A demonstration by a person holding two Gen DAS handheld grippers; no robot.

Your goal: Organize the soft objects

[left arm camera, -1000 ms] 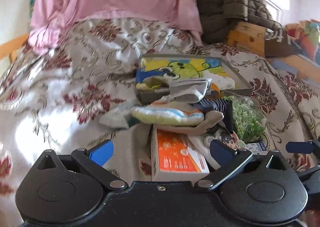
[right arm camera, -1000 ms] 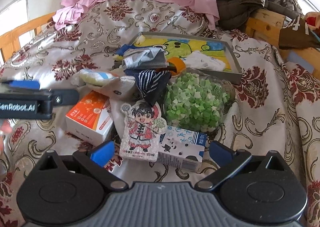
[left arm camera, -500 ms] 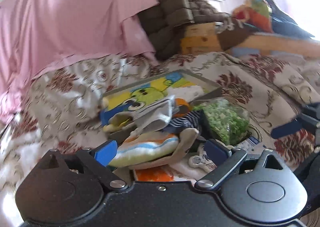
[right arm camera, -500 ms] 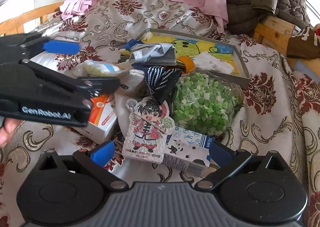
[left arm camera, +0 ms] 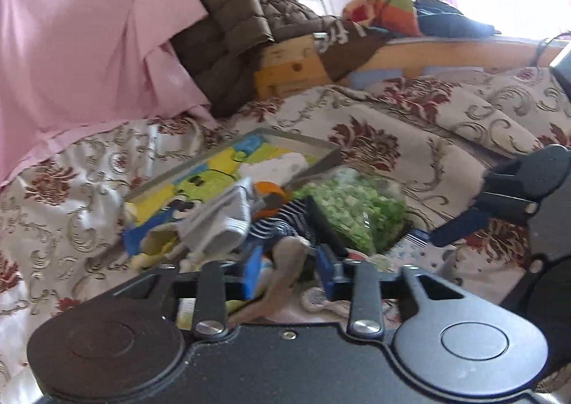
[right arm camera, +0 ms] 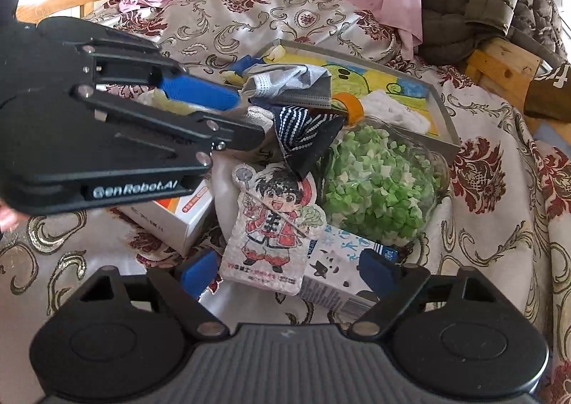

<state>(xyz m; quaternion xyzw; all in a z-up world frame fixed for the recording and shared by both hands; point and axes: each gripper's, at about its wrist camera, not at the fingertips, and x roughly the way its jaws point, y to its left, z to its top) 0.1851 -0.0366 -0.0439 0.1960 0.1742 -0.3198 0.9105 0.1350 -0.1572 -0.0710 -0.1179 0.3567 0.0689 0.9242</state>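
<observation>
A heap of soft things lies on the flowered bedspread: a grey sock point(right arm camera: 285, 83), a navy striped sock point(right arm camera: 303, 129), a beige sock point(left arm camera: 285, 261) and a pale yellow striped sock point(right arm camera: 167, 104). My left gripper point(left arm camera: 289, 274) reaches into the heap from the left. Its jaws are closing, with the beige and yellow socks between the blue pads and touching them. My right gripper point(right arm camera: 287, 272) hovers nearer the camera over a cartoon-figure packet point(right arm camera: 274, 225) and a blue-white carton point(right arm camera: 342, 261). Its jaws are closing but stand wide, and the pads touch nothing.
Behind the heap sits a grey tray point(right arm camera: 442, 108) with a cartoon picture, a white cloth point(right arm camera: 396, 111) and an orange tape roll point(right arm camera: 351, 106). A bag of green bits point(right arm camera: 378, 183) and an orange-white box point(right arm camera: 182, 218) flank the heap. A pink sheet point(left arm camera: 89, 47), a brown quilted jacket point(left arm camera: 228, 29) and a wooden bed frame point(left arm camera: 292, 65) are behind.
My left gripper rolled, moved in over the heap and drew its jaws in around the socks. My right gripper edged closer to the packet and its jaws narrowed a little.
</observation>
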